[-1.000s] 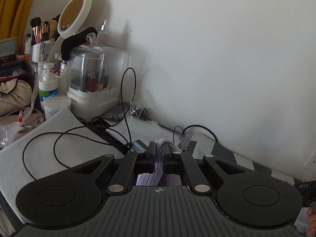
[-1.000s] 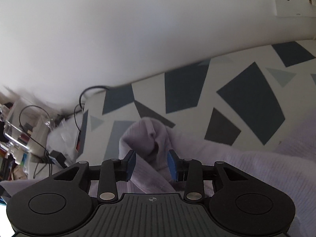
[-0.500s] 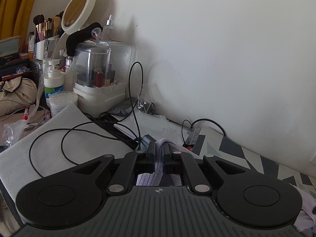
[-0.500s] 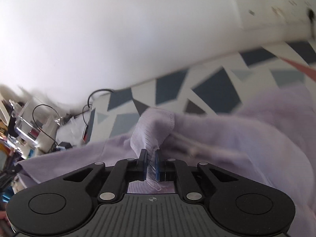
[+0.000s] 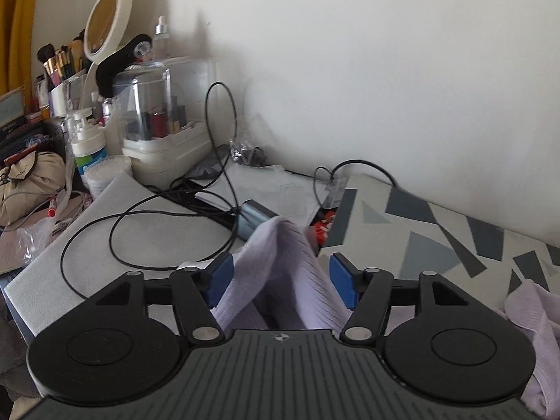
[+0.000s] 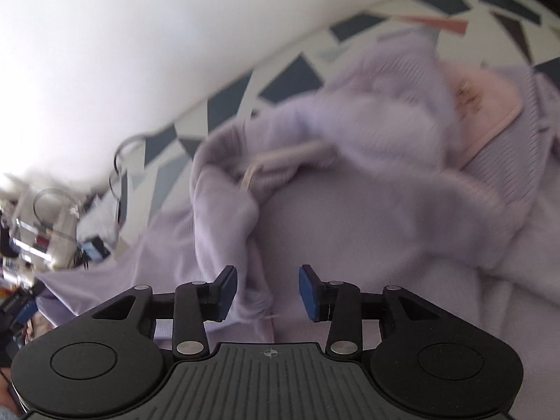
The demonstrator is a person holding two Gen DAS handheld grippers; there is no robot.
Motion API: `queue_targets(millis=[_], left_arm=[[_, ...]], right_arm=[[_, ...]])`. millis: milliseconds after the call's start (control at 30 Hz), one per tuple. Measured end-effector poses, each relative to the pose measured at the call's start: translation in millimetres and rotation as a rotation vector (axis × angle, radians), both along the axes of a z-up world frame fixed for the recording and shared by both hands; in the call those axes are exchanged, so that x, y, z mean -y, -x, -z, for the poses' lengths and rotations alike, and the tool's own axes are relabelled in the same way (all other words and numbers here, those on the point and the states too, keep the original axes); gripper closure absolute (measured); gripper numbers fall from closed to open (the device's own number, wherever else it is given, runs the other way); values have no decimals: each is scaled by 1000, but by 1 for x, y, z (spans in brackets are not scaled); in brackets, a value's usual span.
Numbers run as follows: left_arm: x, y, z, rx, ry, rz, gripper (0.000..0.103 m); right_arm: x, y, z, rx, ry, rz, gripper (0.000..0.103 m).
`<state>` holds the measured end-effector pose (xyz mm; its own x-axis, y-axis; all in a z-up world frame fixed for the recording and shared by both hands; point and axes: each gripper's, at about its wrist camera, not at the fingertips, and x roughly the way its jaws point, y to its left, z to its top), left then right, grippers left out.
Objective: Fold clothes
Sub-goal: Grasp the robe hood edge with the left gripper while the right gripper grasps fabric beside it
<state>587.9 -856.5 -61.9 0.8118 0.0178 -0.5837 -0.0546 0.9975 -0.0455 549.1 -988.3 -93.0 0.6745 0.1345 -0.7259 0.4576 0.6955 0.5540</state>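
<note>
The soft lilac ribbed knit top [image 6: 367, 189] lies bunched on the patterned grey-and-white bench [image 5: 413, 224]. Both the left gripper [image 5: 280, 280] and the right gripper [image 6: 267, 292] have just opened their jaws, letting the cloth drop, probably to lay down a fold.

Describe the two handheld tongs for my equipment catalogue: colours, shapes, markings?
Both match. The left tongs and right tongs have a ribbed dark-grey body bearing a small crosshair mark, black linkage arms with silver pivot pins, two round black discs at the sides, and blue pads on the fingertips. No cables or sleeves show.
</note>
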Motion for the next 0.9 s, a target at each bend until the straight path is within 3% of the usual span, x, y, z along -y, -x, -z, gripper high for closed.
queue_targets(millis=[167,300,367,500,633,767,900], left_arm=[[59,19,-18,55,1,155,28],[105,32,-30,62,41,263,28],[126,37,-34,62,55,312,28],[162,35,-34,10,68,392,28],[189,17,-22,-94,69,422,28],[234,-3,-3,-167,5,471,28],[281,-24,25,-220,-115,551,28]], right_arm=[[45,45,-35,147,74,182,62],[96,84,-54,243,31,338,61],[114,97,-64,281,61,363,61],[125,100,-78,299,225,250,61],[110,82,-65,278,272,64,61],[93,59,-43,235,309,-70,61],[74,39,-23,185,358,-141,61]])
